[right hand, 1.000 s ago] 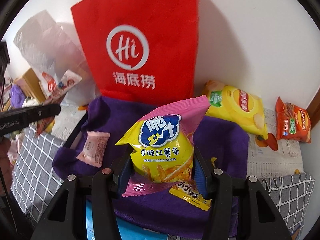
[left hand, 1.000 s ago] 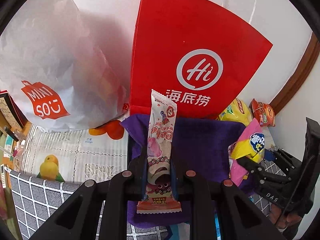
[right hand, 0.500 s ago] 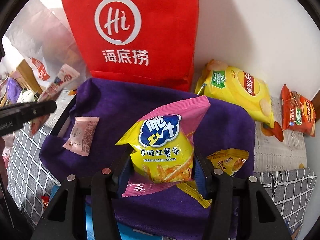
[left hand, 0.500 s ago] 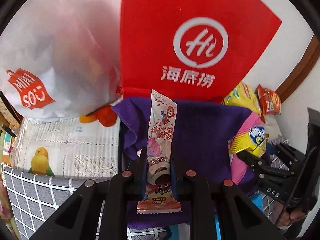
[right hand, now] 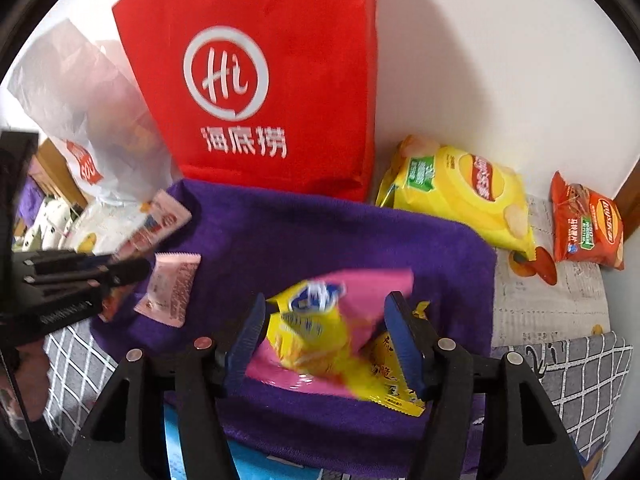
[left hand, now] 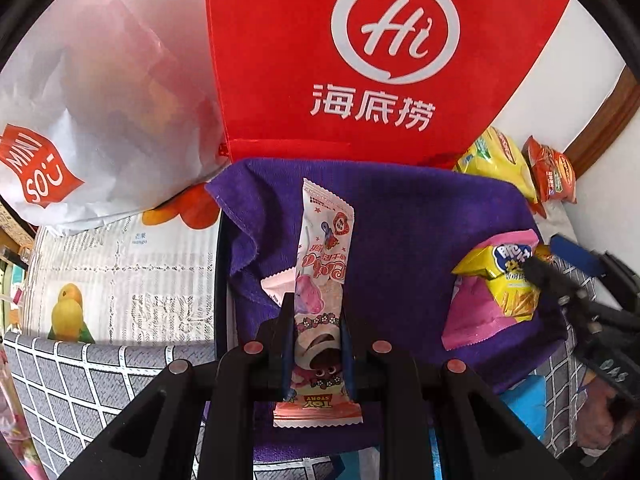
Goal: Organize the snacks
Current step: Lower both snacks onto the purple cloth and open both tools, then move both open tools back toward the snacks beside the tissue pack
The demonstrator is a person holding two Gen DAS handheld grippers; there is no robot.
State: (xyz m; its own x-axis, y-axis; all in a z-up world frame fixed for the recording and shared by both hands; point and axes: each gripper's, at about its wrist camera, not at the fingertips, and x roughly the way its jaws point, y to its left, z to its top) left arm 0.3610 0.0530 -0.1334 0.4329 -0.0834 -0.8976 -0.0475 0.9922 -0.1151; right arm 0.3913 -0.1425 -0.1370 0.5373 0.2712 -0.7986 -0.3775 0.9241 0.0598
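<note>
Lying across a purple towel [right hand: 320, 232] spread over the tray are the snacks to be sorted: four packets are counted on or above the cloth in the right wrist view, and two more lie off it by the wall. The left gripper [left hand: 316, 344] is pinched tight on a long pink wafer packet [left hand: 320, 280] printed "TOY STORY", held upright over the towel. The right gripper [right hand: 324, 340] is opening; its blue pads stand clear of a blurred yellow-and-pink sweet potato stick bag [right hand: 320, 328] that sits between them on a small yellow packet [right hand: 392, 384]. A small pink sachet [right hand: 172, 288] lies flat at the towel's left. Behind stand one red "Hi" paper bag [right hand: 264, 80] and one white "MINISO" bag [left hand: 100, 100] — beside them a yellow Lay's bag [right hand: 460, 196] and an orange crisp bag [right hand: 586, 224].
</note>
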